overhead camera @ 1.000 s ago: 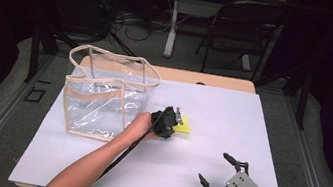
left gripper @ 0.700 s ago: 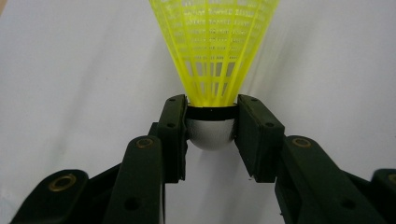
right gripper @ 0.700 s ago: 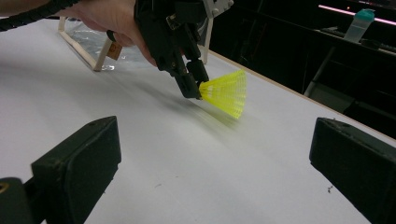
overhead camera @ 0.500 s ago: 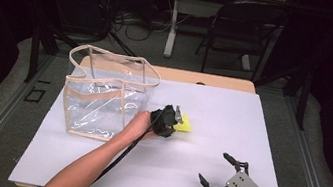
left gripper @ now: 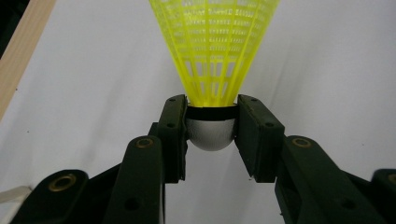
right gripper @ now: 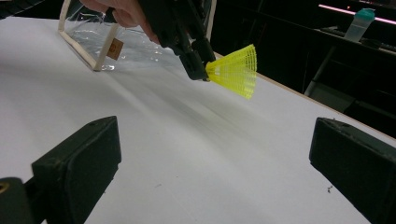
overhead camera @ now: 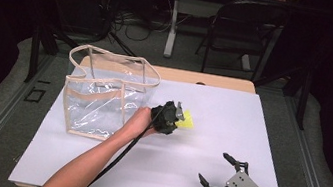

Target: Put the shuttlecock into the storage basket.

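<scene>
The left gripper (overhead camera: 177, 115), clamped on the yellow shuttlecock (left gripper: 215, 51), has lifted it clear; the right gripper (overhead camera: 223, 171) gapes empty.

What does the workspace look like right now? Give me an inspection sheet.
Surface: white table top, bare wooden edge at the back.
Job's things: yellow shuttlecock, held by its cork clear of the table; clear tote bag with beige trim, upright at back left, mouth open.
Clutter: nothing seen.
Grippers: left tongs shut on the shuttlecock's cork, beside the bag; right tongs open and holding nothing, low at the table's front right.
Cables: black cable trails along the left forearm; more cables on the floor behind.
Surroundings: dark room, chair and desk legs behind the table.
</scene>
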{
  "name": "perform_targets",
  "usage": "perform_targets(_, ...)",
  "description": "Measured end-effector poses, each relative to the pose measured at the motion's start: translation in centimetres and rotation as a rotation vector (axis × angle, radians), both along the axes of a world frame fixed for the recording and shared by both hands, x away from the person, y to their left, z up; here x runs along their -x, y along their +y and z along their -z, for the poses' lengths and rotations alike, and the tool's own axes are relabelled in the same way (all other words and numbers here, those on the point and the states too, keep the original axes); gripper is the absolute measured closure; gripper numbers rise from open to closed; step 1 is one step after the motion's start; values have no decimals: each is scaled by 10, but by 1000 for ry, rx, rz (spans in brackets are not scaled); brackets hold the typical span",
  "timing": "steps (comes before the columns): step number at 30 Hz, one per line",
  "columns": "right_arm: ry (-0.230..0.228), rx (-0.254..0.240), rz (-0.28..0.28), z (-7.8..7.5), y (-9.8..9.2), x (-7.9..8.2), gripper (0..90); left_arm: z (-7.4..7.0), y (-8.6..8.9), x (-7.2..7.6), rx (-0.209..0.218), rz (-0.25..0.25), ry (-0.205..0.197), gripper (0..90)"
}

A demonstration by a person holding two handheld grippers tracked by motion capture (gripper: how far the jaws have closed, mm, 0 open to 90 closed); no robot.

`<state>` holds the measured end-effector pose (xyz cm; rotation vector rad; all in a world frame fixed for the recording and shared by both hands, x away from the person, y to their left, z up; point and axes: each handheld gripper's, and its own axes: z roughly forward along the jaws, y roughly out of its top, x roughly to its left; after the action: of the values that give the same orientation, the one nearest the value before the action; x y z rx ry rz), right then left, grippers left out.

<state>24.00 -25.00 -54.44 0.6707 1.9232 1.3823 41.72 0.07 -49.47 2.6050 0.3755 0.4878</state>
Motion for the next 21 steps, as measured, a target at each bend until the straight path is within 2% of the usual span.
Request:
perform_targets(10, -2, -3, -2, 0, 0, 0, 17, -14, 0, 1, 10, 1, -25, 645)
perform_targets(21, 0, -3, -1, 0, 0, 0, 18, -23, 1, 1, 7, 16, -22, 645)
